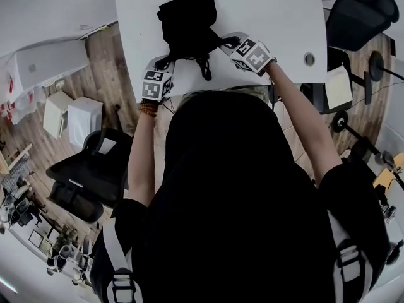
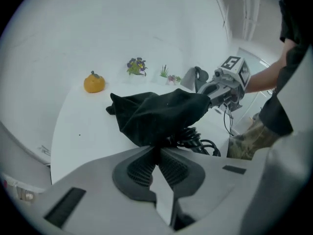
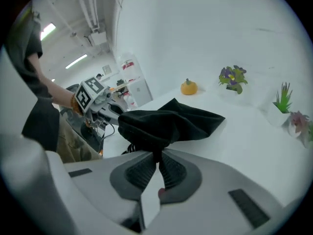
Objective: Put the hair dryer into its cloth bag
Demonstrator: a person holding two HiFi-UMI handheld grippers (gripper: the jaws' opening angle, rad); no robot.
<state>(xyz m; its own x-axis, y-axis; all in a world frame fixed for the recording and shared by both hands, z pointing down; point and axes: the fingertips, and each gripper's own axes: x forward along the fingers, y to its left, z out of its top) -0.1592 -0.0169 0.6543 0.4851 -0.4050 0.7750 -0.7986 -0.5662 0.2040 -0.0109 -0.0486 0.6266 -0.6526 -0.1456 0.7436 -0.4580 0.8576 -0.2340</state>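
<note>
The black cloth bag [image 1: 186, 24] lies on the white table [image 1: 271, 17], its mouth toward the person. The left gripper [image 2: 157, 148] is clamped on the mouth's hem at 7 o'clock, and the right gripper [image 3: 159, 155] at 4 o'clock. A coiled black cord [image 2: 195, 141] spills out at 6 o'clock.

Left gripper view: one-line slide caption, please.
Left tongs shut on the black cloth bag, right tongs gripping its far side, coiled cord showing beneath.
</note>
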